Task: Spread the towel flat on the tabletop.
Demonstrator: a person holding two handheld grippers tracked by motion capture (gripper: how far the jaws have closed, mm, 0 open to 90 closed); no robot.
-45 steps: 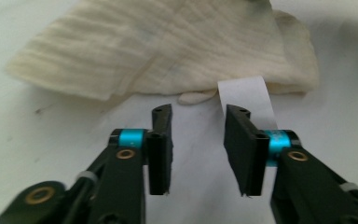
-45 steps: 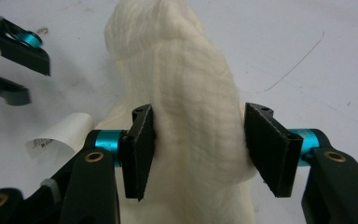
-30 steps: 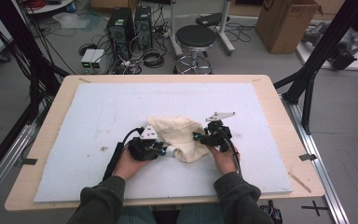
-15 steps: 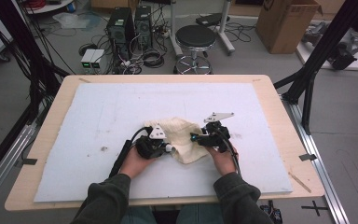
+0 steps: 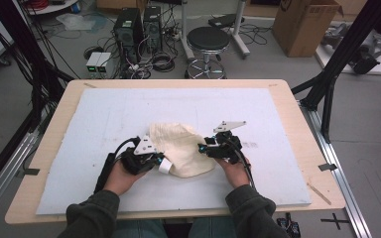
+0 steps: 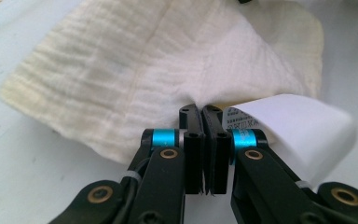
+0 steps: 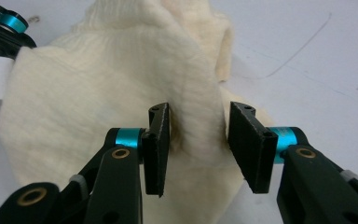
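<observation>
- On the white mat (image 5: 104, 114), near its front edge, the cream cloth (image 5: 181, 148) lies bunched between your two hands.
- Your left gripper (image 6: 204, 116) comes in low from the cloth's left side, jaws pressed together on its edge, beside a white label (image 6: 298, 126).
- Your right gripper (image 7: 198, 135) reaches in from the right, jaws spread apart around a raised fold of cloth.
- Both forearms rest low, wrists angled inward.

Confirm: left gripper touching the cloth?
Touching. The left gripper view shows the left gripper with jaws closed on the edge of the cream cloth, beside its white label.
</observation>
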